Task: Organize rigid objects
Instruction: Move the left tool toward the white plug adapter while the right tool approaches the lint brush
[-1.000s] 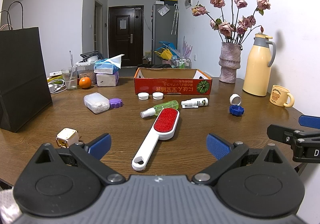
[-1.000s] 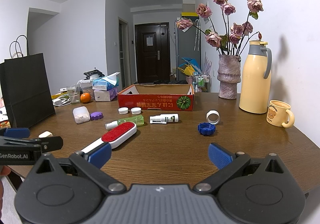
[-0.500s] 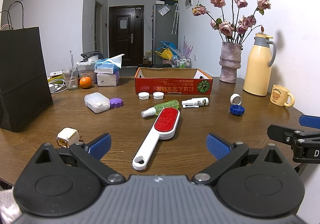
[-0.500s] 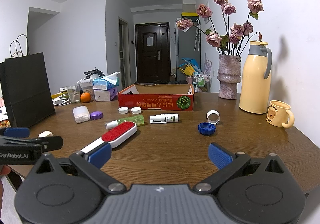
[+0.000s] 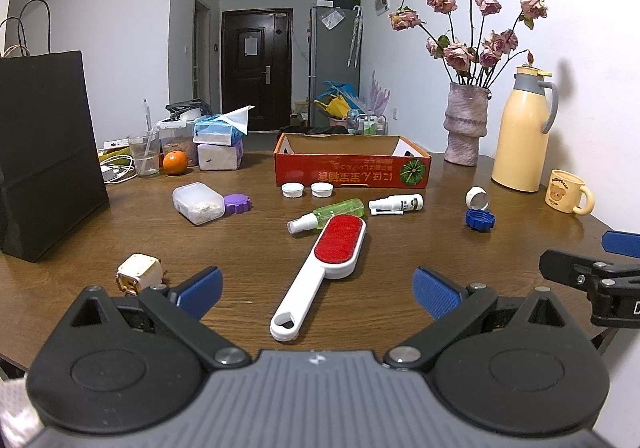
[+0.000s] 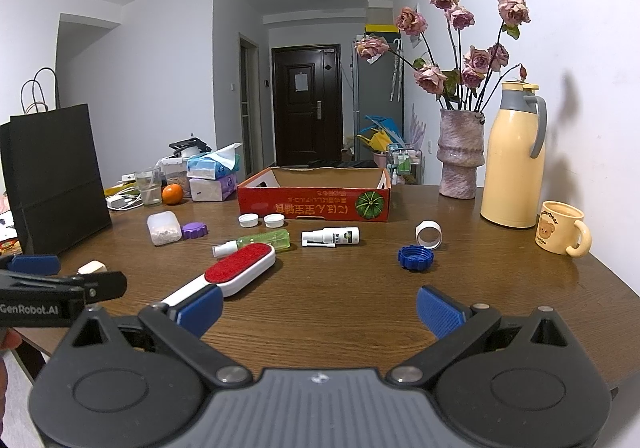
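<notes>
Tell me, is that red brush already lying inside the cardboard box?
No, the red brush lies on the bare table, well in front of the cardboard box.

Left claw (image 6: 36,268) housing: "GenRobot.AI", white on black, near left in right-wrist view. Right claw (image 5: 624,248): a single "D" visible at frame edge. Red cardboard box (image 6: 314,204): upside-down yellow characters, illegible. Spray-bottle labels unreadable.

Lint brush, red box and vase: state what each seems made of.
Lint brush: glossy white plastic body, going by its sheen, with a matte red pad that looks like velvet.
Red box: printed cardboard; its inner walls are bare brown.
Vase: probably ceramic or stone, with a rough, mottled, dull surface.
</notes>
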Tool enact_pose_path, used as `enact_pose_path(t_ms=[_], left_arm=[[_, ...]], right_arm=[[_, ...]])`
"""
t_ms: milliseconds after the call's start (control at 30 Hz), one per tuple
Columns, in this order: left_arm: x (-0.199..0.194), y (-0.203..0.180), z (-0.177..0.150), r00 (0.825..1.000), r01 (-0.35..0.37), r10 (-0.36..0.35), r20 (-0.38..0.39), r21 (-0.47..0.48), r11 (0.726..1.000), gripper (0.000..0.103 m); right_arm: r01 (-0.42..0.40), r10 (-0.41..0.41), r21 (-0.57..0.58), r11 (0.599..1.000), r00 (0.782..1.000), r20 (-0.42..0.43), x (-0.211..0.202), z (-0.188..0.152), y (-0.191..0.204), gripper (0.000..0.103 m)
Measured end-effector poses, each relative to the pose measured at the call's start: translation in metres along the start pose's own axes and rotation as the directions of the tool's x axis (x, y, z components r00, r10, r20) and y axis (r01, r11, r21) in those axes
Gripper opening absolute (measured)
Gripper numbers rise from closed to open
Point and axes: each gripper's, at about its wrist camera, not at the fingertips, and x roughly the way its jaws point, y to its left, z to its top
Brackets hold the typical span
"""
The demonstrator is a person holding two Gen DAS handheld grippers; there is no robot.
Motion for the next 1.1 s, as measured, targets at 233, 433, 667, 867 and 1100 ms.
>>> enact_pose_path(t_ms=[233,433,667,867,1100], left_arm=[[0.011,0.004,0.0,1.0,-0.016,0.016,-0.013,-0.013,1.0,0.103],[0.019,0.009,0.001,0.999,-0.037,0.037,-0.021,-0.016,0.999,0.103],[0.028,0.017,0.003,0.998,-0.054,0.054,-0.031,-0.02,0.998,0.103],[0.037,0.027,0.003,0.996,-0.077,0.076,-0.046,-0.028,0.997,0.103],[0.048,0.042,0.003,0.993,-0.102,0.099,-0.062,-0.043,0.994,0.103]], right_arm=[[-0.009,0.009,0.001,1.0,1.0,-0.007,0.008,0.001,0.004,0.103],[-0.015,0.015,-0.003,1.0,1.0,-0.018,0.019,0.002,0.006,0.103],[-0.027,0.027,-0.009,1.0,0.999,-0.037,0.031,0.002,0.01,0.103],[-0.042,0.042,-0.016,0.999,0.998,-0.049,0.043,0.005,0.014,0.103],[-0.058,0.056,-0.034,0.998,0.996,-0.065,0.059,0.007,0.026,0.103]])
